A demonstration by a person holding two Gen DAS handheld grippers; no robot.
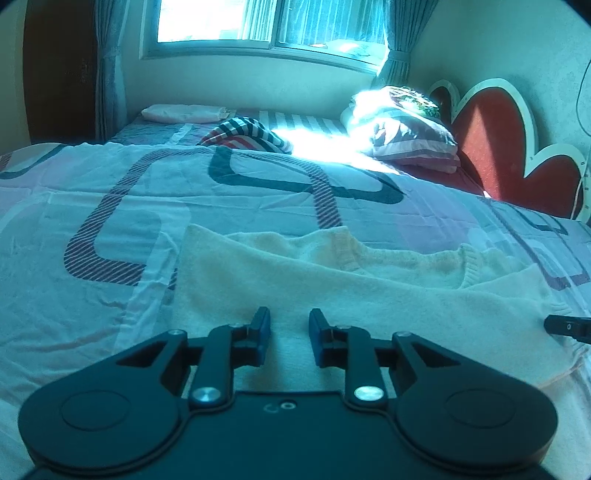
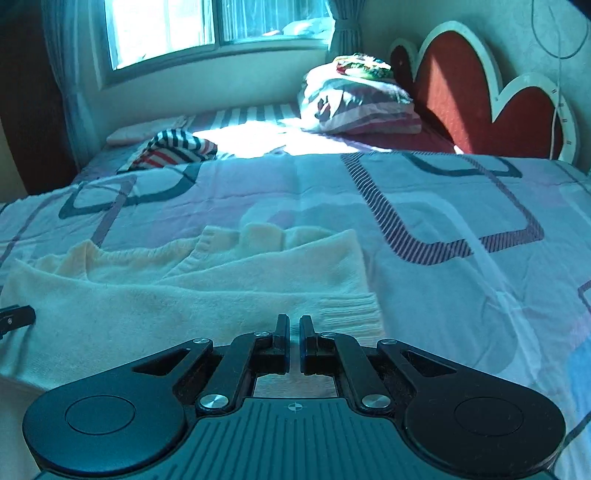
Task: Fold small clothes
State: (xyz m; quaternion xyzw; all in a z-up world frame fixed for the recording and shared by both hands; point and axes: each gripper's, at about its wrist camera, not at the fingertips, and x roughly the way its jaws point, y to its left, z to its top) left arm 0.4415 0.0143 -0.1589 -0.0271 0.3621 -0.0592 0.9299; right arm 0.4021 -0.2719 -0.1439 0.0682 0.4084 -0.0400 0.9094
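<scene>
A small cream knitted sweater [image 1: 332, 295] lies spread on the patterned bedspread, partly folded over itself; it also shows in the right wrist view [image 2: 184, 295]. My left gripper [image 1: 289, 325] is open and empty, low over the sweater's near part. My right gripper [image 2: 294, 328] has its jaws nearly together with a narrow gap, at the sweater's ribbed hem [image 2: 351, 310]; whether cloth is pinched between them is unclear. The right gripper's tip shows at the right edge of the left wrist view [image 1: 565, 326], and the left gripper's tip shows at the left edge of the right wrist view [image 2: 16, 317].
A striped garment [image 1: 247, 134] lies farther back on the bed, with a folded pink cloth [image 1: 181, 112] behind it. Pillows [image 1: 406, 129] are piled against a red headboard [image 1: 498, 147] on the right. A window [image 1: 258, 22] with curtains is at the far wall.
</scene>
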